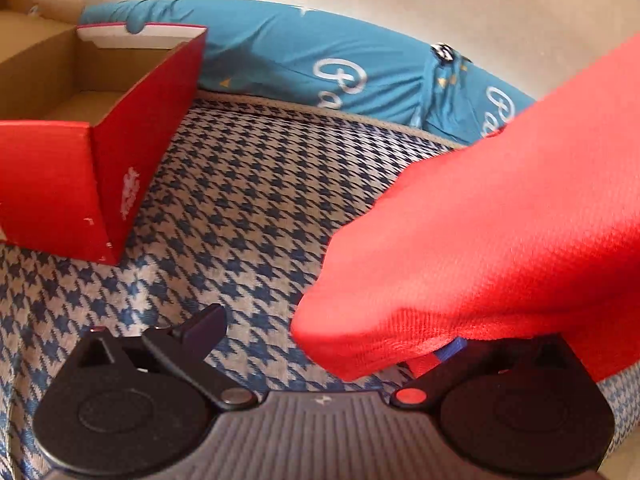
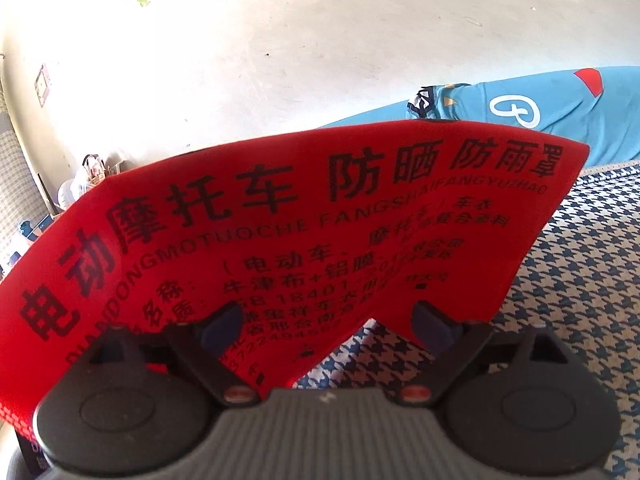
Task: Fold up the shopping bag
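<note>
Sitting on the bed [image 1: 248,208] at left, the red box [image 1: 100,152] is seen open, nothing visible inside. Left gripper [image 1: 332,332]: spread wide, bag [image 1: 500,248] draped over its right finger. Right gripper [image 2: 328,320]: wide, bag [image 2: 280,232] raised across both fingers, not pinched.
</note>
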